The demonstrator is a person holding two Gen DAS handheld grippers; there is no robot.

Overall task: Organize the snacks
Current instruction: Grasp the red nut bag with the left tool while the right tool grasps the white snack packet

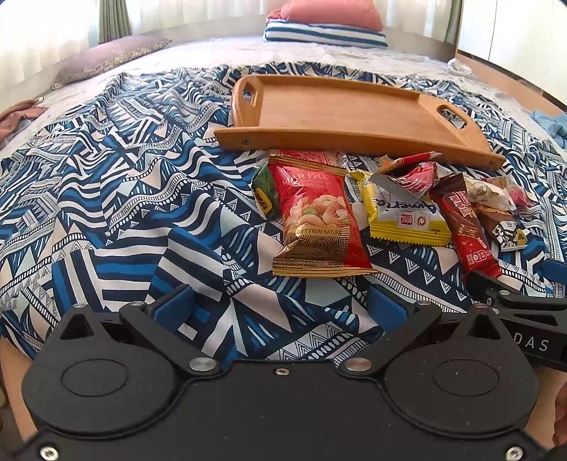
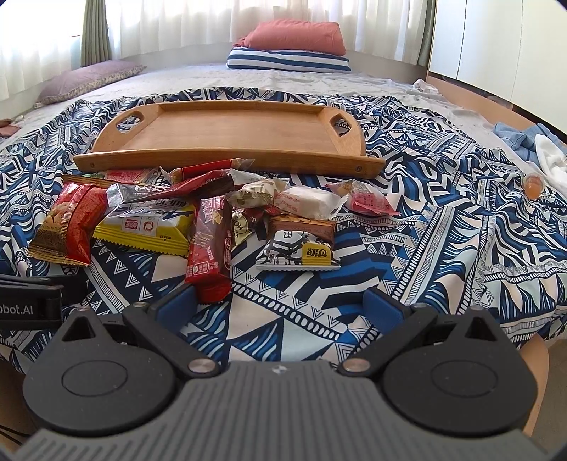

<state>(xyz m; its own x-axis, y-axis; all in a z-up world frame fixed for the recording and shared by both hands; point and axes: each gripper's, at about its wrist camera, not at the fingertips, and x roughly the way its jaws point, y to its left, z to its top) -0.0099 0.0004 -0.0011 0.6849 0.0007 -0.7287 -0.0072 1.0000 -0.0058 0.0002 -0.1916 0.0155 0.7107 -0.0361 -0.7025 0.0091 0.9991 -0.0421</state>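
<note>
I see my left gripper (image 1: 280, 301) with jaws spread wide over the patterned blue cloth (image 1: 117, 212), gripping nothing, the red nut bag (image 1: 315, 220) just beyond at 12 o'clock. My right gripper (image 2: 280, 301) is spread too, its left blue fingertip (image 2: 177, 305) beside the dark red bar (image 2: 209, 248). The snack pile (image 2: 212, 212) lies before the wooden tray (image 2: 230, 131), at 12 o'clock from it.

I'm working in a home bedroom: a bed (image 2: 354, 83) spread with a blue patterned sheet (image 2: 443, 220), pillows (image 2: 294, 35) stacked at its far end, sheer curtains (image 2: 212, 21) over a bright window, and white wardrobe doors (image 2: 496, 39) on the right.
</note>
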